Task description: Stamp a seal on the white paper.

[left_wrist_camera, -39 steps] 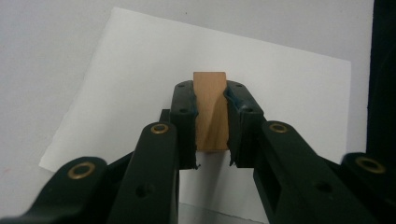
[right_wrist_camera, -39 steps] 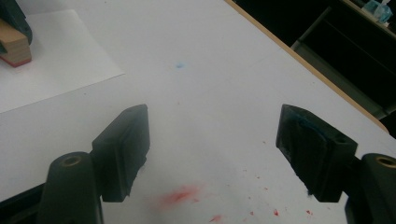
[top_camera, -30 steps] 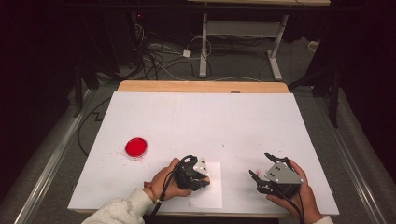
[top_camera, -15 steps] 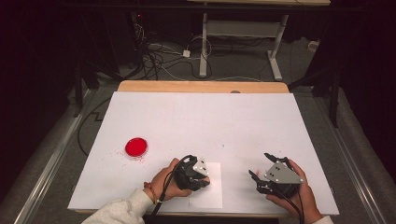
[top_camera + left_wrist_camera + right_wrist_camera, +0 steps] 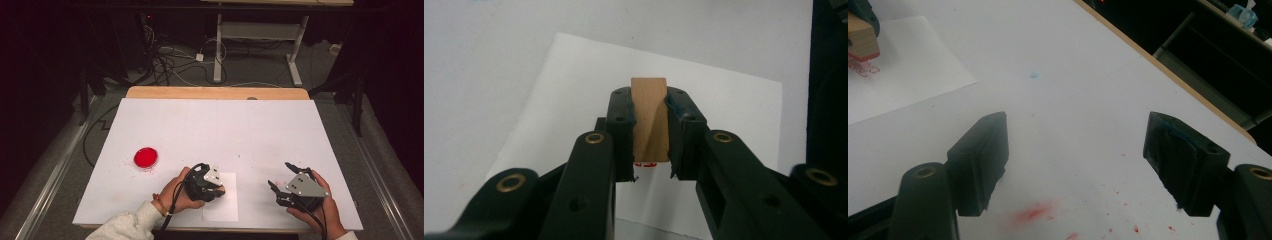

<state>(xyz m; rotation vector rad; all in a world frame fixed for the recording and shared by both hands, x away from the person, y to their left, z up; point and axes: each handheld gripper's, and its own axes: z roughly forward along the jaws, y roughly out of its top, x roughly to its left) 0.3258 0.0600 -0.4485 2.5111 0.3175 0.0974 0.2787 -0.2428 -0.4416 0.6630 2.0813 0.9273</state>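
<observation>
Wooden stamp (image 5: pixel 650 117) squeezed tight by left gripper (image 5: pixel 650 131) over white paper (image 5: pixel 729 107), right gripper (image 5: pixel 1075 165) held wide open with nothing inside, red ink pad (image 5: pixel 146 157) left well apart

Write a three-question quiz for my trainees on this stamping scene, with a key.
1. True or false: the left gripper is shut on the small wooden stamp block.
2. What lies under the block? A) the white paper sheet B) the round red ink pad C) bare table
3. Fill in: the right gripper has its jaws ____.

Key: 1 true; 2 A; 3 open, with nothing between them.
</observation>
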